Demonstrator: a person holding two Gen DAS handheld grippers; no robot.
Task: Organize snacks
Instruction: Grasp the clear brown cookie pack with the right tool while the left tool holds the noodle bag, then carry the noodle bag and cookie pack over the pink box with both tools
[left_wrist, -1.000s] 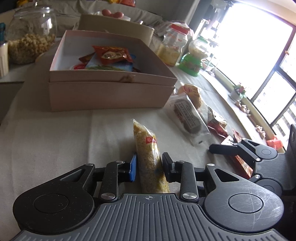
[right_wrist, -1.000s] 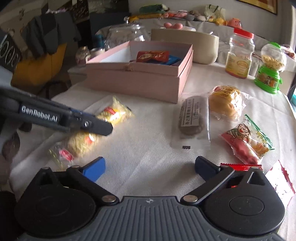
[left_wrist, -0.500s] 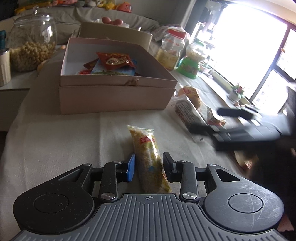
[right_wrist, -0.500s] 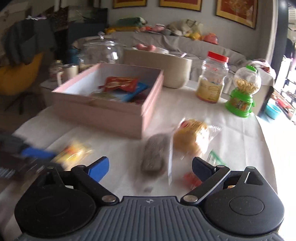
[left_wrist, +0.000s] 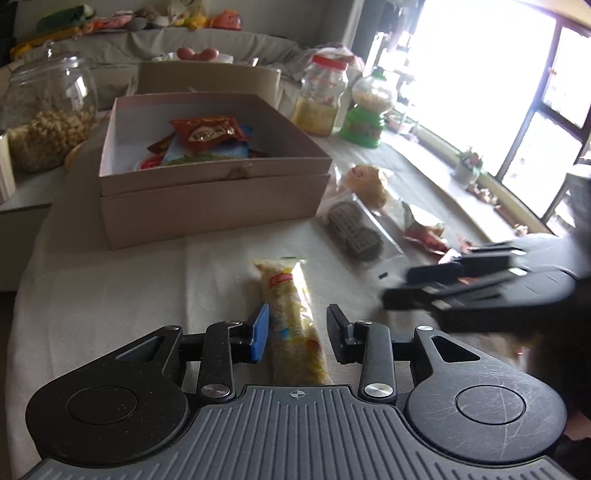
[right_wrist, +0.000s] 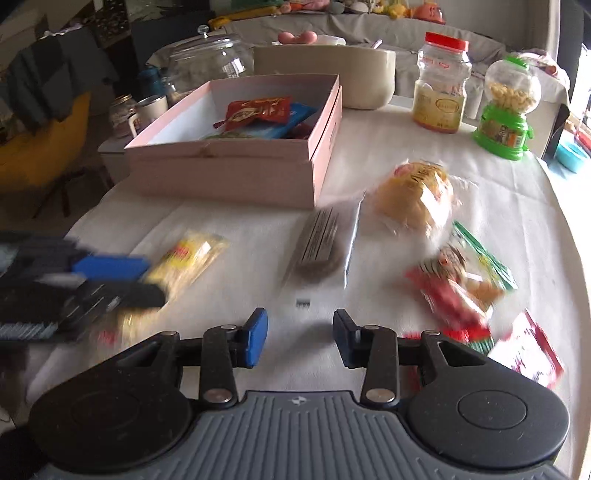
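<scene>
1. The left gripper (left_wrist: 297, 334) is straddling a long yellow snack packet (left_wrist: 291, 325), its 2 fingers sitting narrowly either side. The blue pad (left_wrist: 259, 332) is just beside the wrapper and a small gap shows at the black pad, so the grip is looking loose or not closed; I cannot tell whether it is bearing the packet's weight.
2. The packet is lying lengthwise along the fingers, pointing toward the pink box (left_wrist: 207, 199), probably so it can go in end first.
3. The right gripper (right_wrist: 300, 341) is hovering over bare tablecloth (right_wrist: 406, 147) with its fingers narrowly parted and nothing between them; I judge it is lining up for the dark wrapped bar (right_wrist: 323, 243) lying ahead of it.
4. The pink box is sitting open with a red packet (right_wrist: 258, 110) and blue wrappers already inside, so it is serving as the collecting place.
5. A wrapped yellow bun (right_wrist: 415, 195) and a red and green candy packet (right_wrist: 461, 291) are lying loose right of the bar, not yet sorted.
6. Each gripper is working its own side of the table, which keeps them apart.
</scene>
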